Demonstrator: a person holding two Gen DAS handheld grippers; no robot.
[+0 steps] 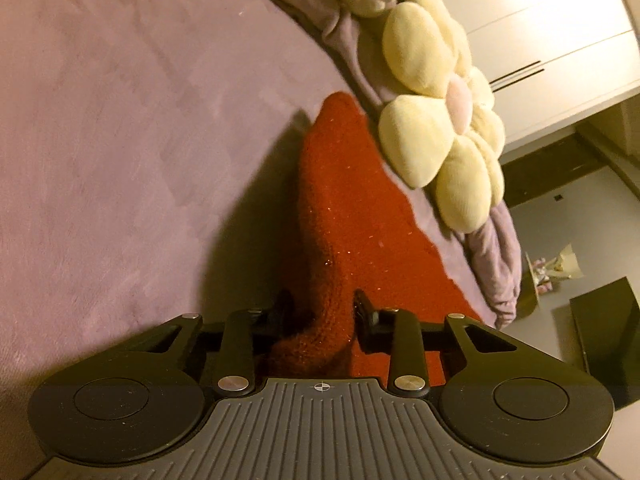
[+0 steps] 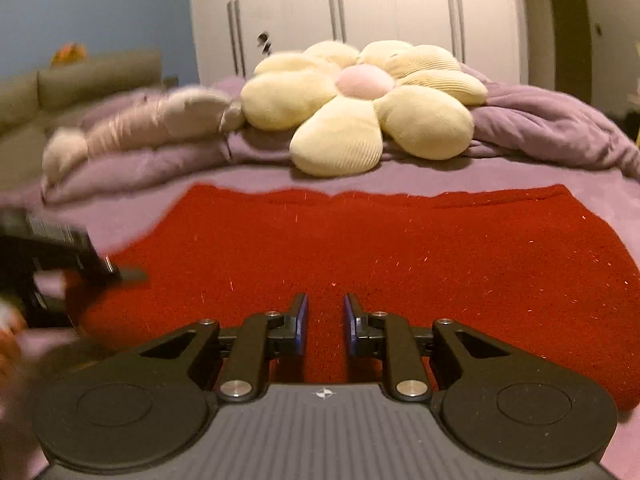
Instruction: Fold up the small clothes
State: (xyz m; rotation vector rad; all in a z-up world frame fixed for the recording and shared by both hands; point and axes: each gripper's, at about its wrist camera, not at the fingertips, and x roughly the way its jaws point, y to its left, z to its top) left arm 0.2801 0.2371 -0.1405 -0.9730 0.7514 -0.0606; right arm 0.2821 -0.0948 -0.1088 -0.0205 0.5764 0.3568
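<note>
Purple bedspread (image 1: 120,140) carried a red knit garment (image 2: 360,248); left gripper (image 1: 322,308) pinched its bunched edge, while right gripper (image 2: 325,320) hovered narrow and empty, flower cushion (image 2: 360,112) at 12 o'clock.

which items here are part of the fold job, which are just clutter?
Job:
- red knit garment, spread on the bed
- left gripper, pinching a bunched edge of it
- right gripper, over the garment, nothing between its fingers

Lying about:
- flower-shaped cushion
- purple blanket
- pillow
- wardrobe
</note>
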